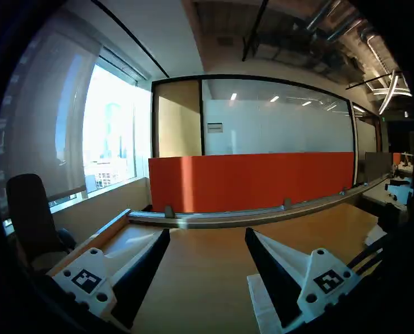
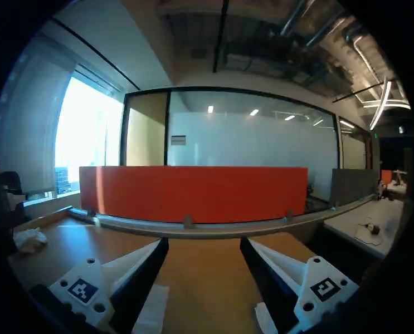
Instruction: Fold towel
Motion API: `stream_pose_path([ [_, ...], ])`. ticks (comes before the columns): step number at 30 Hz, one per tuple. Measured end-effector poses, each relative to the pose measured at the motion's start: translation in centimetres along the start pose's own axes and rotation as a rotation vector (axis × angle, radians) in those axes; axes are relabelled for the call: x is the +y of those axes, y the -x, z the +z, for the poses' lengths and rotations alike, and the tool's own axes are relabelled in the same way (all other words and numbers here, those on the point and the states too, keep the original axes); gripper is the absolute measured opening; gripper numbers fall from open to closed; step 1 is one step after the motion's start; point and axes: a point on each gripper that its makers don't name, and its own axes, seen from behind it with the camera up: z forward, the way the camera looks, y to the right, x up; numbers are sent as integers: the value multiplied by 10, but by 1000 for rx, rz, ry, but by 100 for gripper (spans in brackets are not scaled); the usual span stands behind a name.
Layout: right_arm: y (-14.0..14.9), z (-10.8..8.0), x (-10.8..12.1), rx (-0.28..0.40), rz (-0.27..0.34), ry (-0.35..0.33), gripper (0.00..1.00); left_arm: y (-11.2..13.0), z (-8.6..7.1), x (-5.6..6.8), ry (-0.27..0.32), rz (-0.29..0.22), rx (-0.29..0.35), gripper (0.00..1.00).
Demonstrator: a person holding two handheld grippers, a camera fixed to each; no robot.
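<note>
While left gripper and right gripper hang over the desk, both have fingers spread apart, clamping nothing. White towel lies flat on the desk, under the right gripper's fingers.

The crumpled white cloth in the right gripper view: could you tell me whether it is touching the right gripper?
Apart. The right gripper view shows the crumpled white cloth lying on the table left of the right gripper, bare wood between them.
</note>
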Motion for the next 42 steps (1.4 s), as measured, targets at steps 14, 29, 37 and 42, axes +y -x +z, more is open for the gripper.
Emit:
stream_pose_path([
  [14,-9,-2,-43,-104,-119,-211,99,0,6,42,180,79,-90,100],
  [29,39,-22,-77,-323,-258,-488,100,42,-2,91,405,127,-243,100],
  [37,73,-32,-89,-410,-291,-568,100,71,-11,114,493,142,-316,100],
  [42,97,-37,-95,-447,-304,-592,100,95,-17,124,529,153,-361,100],
])
